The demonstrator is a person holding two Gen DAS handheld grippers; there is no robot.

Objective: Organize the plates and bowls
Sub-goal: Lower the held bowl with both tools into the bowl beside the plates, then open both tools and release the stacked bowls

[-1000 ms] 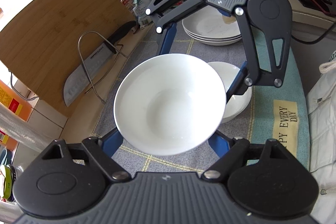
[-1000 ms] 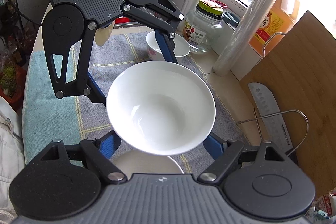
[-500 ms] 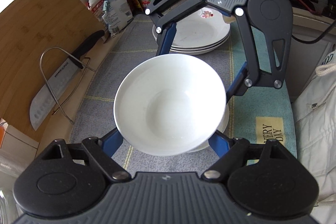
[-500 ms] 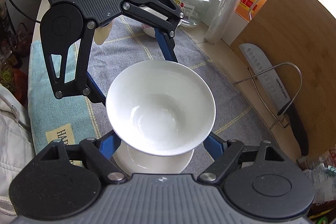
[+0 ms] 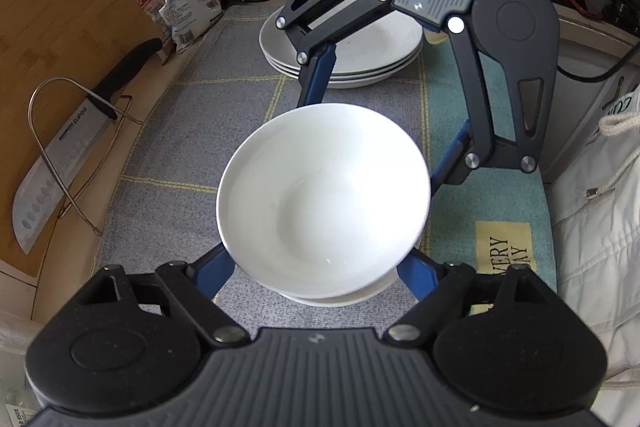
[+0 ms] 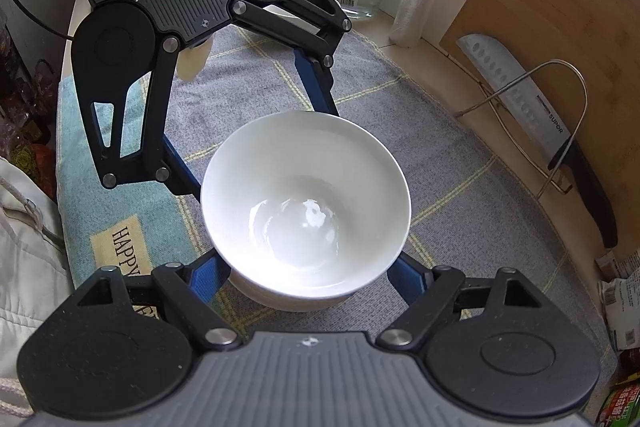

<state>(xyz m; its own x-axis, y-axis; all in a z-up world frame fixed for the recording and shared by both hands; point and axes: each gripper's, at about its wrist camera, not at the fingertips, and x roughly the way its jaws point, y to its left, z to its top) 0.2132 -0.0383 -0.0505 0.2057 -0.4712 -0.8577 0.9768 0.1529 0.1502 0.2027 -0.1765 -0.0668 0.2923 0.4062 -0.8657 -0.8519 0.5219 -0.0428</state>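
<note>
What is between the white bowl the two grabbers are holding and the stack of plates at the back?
In the left wrist view, only bare grey checked cloth and one blue finger of the right gripper lie between the bowl and the plates.

My bowl [image 5: 324, 199] is plain glossy white; the stacked plates [image 5: 360, 59] far off are white too; the mat [image 5: 208, 147] is grey with thin yellow checks, its right strip [image 5: 492, 211] teal with a cream label; my gripper fingers [image 5: 216, 271] are blue on black arms.
</note>
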